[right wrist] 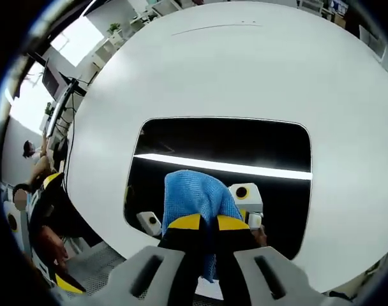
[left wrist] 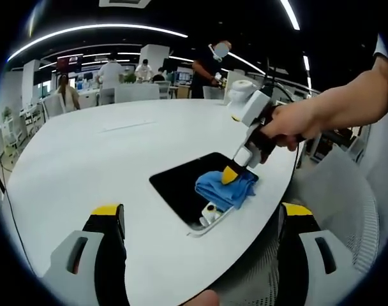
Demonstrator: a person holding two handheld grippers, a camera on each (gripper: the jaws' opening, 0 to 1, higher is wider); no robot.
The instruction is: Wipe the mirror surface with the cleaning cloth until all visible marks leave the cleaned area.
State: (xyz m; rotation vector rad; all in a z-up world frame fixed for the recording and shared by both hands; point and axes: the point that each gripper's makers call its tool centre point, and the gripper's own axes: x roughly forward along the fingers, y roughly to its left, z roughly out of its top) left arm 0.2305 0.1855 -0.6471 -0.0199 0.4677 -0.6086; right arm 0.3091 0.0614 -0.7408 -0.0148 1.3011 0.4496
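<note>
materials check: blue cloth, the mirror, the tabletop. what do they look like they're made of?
Cleaning cloth: soft woven or knit fabric, probably microfibre; fine textured weave, bunches in folds.
Mirror: glass-like, glossy; sharp reflection of a ceiling light strip and of the right gripper that holds the cloth. Could be polished acrylic.
Table: smooth matte white, likely laminate or painted board; only a soft sheen, no grain.

- I see the mirror (right wrist: 181, 137), a dark rounded rectangle, lying flat on the white table.
- My blue cloth (right wrist: 197, 197) sits bunched on its near part.
</note>
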